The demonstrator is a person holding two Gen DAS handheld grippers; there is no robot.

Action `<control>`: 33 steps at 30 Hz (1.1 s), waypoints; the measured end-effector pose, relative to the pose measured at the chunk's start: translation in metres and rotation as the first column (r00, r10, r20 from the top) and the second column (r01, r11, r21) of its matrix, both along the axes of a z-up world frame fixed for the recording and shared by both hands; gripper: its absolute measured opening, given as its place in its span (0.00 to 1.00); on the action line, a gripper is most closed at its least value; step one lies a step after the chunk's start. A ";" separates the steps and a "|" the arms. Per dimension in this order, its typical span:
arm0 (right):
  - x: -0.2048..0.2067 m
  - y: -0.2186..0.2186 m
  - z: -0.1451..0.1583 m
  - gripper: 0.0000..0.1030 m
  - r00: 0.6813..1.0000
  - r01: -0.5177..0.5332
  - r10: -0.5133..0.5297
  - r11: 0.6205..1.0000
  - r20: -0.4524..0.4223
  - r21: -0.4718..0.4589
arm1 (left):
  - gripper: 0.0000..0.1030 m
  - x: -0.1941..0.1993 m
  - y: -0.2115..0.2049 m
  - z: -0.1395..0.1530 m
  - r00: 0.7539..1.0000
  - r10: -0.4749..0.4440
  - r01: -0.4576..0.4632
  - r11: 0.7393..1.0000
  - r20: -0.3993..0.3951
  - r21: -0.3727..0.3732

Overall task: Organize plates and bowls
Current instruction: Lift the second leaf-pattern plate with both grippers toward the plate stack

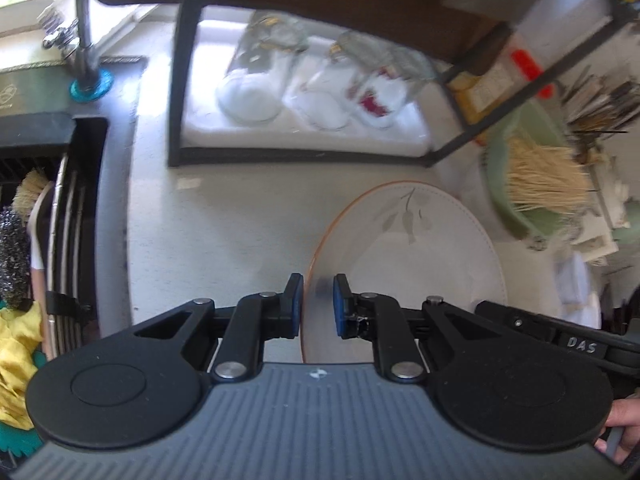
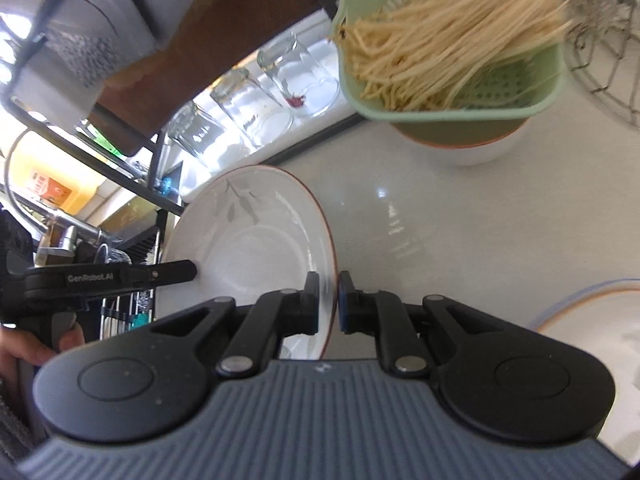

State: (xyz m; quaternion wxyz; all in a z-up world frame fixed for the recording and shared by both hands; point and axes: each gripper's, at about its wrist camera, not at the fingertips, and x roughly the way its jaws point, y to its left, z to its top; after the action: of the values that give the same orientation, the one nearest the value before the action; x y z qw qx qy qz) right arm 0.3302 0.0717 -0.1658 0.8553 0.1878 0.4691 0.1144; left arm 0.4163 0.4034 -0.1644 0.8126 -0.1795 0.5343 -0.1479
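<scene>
Both tools (image 1: 318,305) (image 2: 329,306) pinch plate (image 2: 248,236); colander (image 2: 448,92) holds noodles (image 2: 452,40).

Lighting: bright daylight is flooding in behind the upturned glasses (image 1: 316,80), washing out the white tray (image 1: 304,136). Glare is streaking the countertop (image 2: 400,216). Blur is softening the noodles (image 2: 452,36) and the plate (image 1: 404,264). Fisheye distortion is bending the frame edges.
</scene>
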 end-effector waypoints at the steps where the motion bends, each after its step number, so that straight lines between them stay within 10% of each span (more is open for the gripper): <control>1: -0.004 -0.002 0.004 0.12 1.000 0.002 -0.002 1.000 0.002 -0.006 | 0.17 -0.003 -0.003 0.005 1.000 -0.004 0.004 1.000 0.014 -0.005; 33: -0.127 -0.108 0.049 0.11 0.957 0.284 -0.282 0.958 0.063 -0.032 | 0.17 -0.042 -0.146 0.038 0.938 -0.339 0.344 0.936 0.077 -0.070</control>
State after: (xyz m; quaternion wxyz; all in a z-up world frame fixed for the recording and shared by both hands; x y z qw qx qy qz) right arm 0.2032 -0.0361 -0.1164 0.8799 0.2321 0.4145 -0.0131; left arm 0.3748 0.2575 -0.1264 0.7830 -0.1123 0.5249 -0.3142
